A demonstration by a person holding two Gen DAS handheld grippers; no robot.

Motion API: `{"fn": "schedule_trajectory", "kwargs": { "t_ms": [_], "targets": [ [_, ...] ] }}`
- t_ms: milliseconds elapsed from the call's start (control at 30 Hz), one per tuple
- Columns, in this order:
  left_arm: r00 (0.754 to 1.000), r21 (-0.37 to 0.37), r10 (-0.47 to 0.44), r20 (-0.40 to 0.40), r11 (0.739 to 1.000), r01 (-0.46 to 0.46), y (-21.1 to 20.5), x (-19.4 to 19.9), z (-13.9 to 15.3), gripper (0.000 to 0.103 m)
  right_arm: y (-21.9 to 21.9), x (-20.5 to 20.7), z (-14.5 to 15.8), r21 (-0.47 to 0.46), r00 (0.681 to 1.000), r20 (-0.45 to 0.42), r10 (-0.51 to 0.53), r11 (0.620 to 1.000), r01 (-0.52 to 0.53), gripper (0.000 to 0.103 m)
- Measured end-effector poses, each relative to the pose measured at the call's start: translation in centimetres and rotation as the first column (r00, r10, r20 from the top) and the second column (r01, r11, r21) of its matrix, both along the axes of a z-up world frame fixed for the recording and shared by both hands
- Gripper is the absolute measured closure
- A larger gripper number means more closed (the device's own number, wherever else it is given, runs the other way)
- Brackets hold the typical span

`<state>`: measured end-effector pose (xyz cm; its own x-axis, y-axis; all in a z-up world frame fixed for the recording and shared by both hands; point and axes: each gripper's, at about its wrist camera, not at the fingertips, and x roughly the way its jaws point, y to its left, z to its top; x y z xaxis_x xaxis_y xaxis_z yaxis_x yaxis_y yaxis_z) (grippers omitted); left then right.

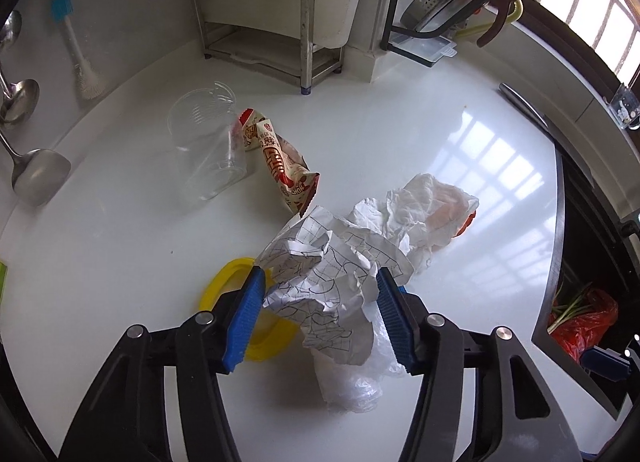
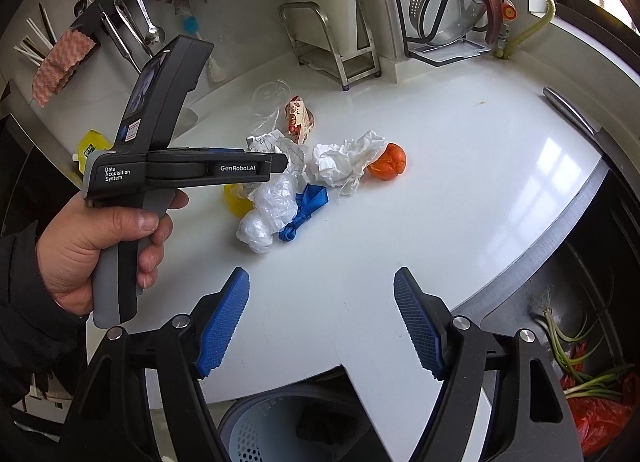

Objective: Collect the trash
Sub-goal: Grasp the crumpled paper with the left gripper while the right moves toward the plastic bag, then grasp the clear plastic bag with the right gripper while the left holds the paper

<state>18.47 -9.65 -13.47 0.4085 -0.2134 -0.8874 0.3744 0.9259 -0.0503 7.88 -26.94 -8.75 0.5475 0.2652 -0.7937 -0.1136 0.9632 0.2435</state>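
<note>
White counter (image 1: pixel 400 122): left hand-held gripper (image 1: pixel 320 294) clamps crumpled paper (image 1: pixel 320 282) between its pads.

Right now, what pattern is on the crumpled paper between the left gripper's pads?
White with thin black lines, crumpled paper; clearest in the left wrist view.

Between the blue ribbed pads (image 1: pixel 246 318) of the left gripper (image 1: pixel 320 318) sits a white crumpled paper (image 1: pixel 320 282) printed with thin black lines in a grid pattern; under it, a milky translucent plastic bag (image 1: pixel 352 374); at its left pad, a yellow ring-shaped lid (image 1: pixel 224 282); beyond the paper, a plain white tissue (image 1: pixel 420 206) and an orange ball (image 2: pixel 387 161); further ahead, a cream snack wrapper (image 1: pixel 284 166) with red print and a clear cup (image 1: pixel 208 142); ahead of the right gripper (image 2: pixel 322 322), with black arms and blue pads, a blue knotted scrap (image 2: pixel 306 208); all on a glossy white counter (image 1: pixel 400 134).
</note>
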Motion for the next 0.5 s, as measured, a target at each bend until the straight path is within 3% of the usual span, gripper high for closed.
{"fn": "schedule_trajectory", "kwargs": {
  "t_ms": [333, 500],
  "targets": [
    [0.999, -0.016, 0.008, 0.043, 1.000, -0.007, 1.0, -0.2, 2.2, 0.076, 0.9, 1.0, -0.2, 0.005, 1.000, 0.003, 0.017, 1.000, -0.017, 0.031],
    [0.998, -0.046, 0.015, 0.059, 0.999, -0.012, 1.8, -0.6, 3.2, 0.082, 2.1, 1.9, -0.2, 0.001, 0.999, 0.016, 0.041, 0.999, -0.041, 0.031]
  ]
}}
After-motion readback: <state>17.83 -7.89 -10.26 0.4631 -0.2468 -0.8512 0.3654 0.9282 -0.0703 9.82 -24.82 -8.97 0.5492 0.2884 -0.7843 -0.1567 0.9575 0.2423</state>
